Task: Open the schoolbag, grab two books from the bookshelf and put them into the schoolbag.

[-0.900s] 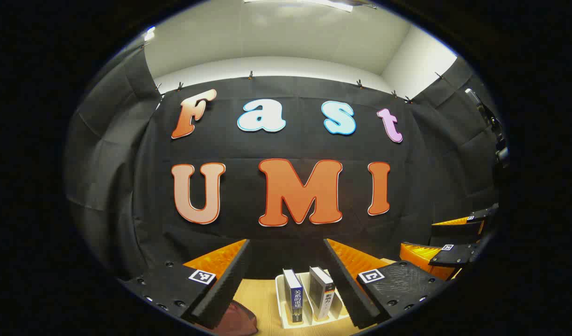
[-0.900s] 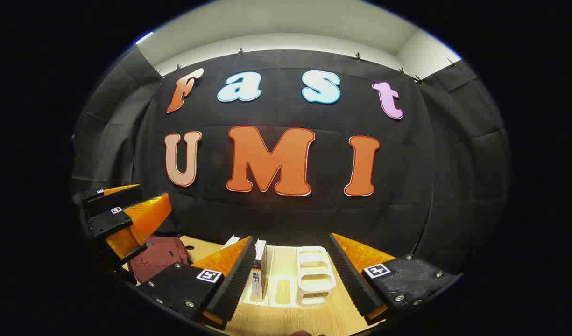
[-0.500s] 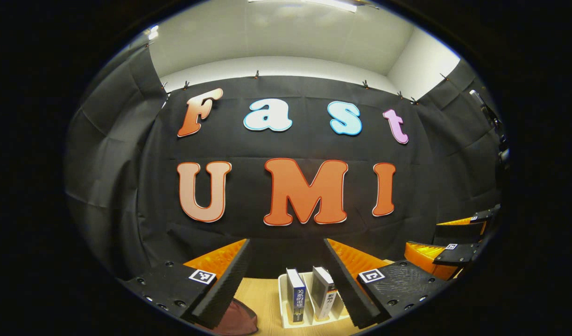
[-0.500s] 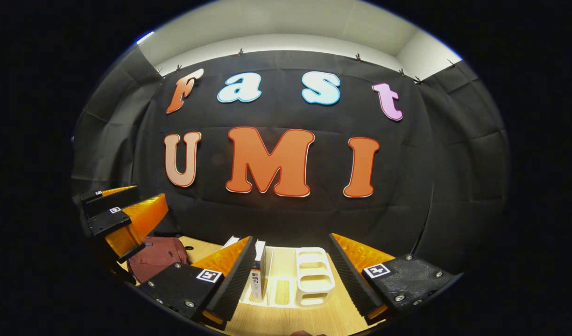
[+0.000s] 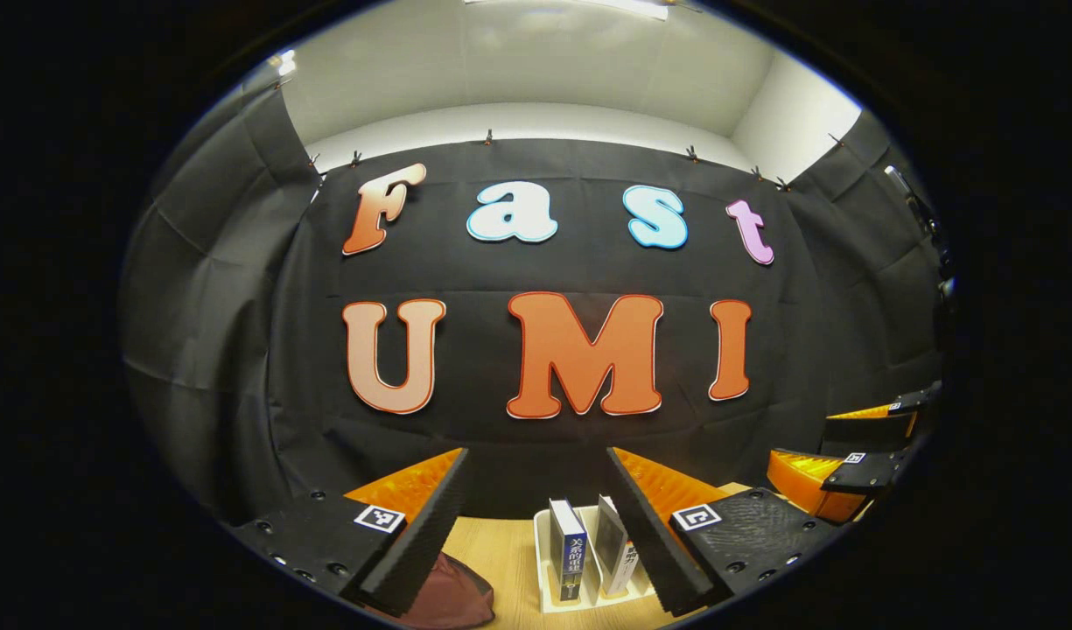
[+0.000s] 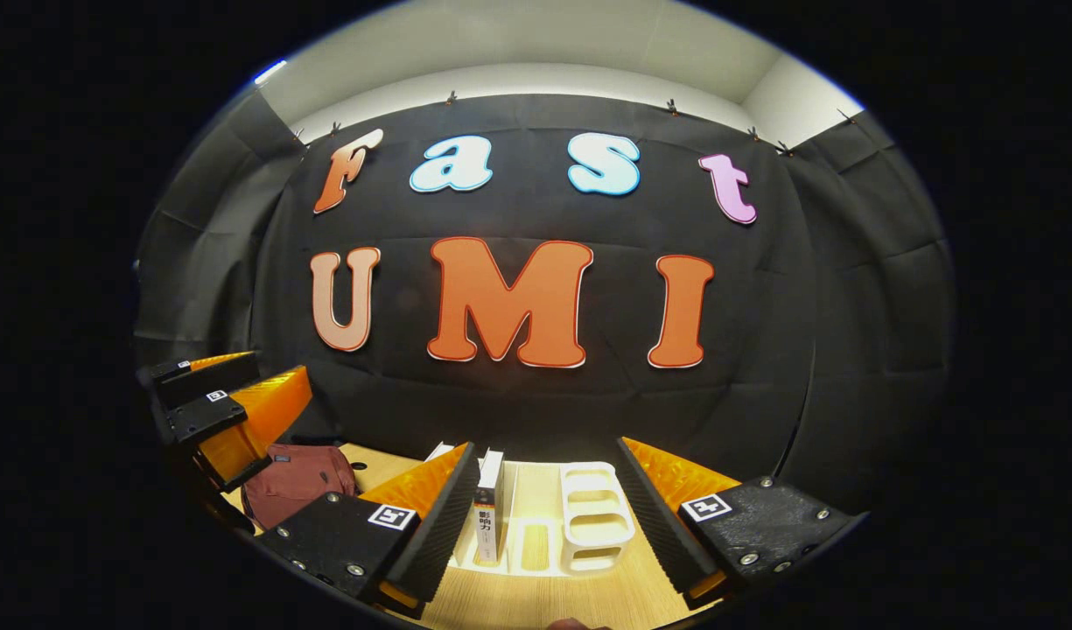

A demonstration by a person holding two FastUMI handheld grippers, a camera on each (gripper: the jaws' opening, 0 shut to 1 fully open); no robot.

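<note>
The schoolbag [image 6: 297, 479] — a dark red, slumped pack that looks still closed, though its zip is too small to make out — lies on the bench [image 6: 544, 599] at about 8 o'clock in the right gripper view, and at about 7 o'clock in the left gripper view, partly behind that gripper's own left finger. Judging from this, opening it is the step in hand, and the left gripper [image 5: 536, 525] is the nearer: seen from the right, it hovers just above and beside the bag, while the right gripper [image 6: 549, 512] faces the white bookshelf [image 6: 592, 525] at 6 o'clock. The bag lies low and to the left of the left jaws, so they would likely have to tip down and swing that way. Both pairs of jaws stand spread wide, pinching nothing. The two books stand upright in the bookshelf — a blue book [image 5: 568, 560] and a pale book [image 5: 614, 556] just beside it, leaning slightly, at 6 o'clock between the left jaws, spines facing the camera.
</note>
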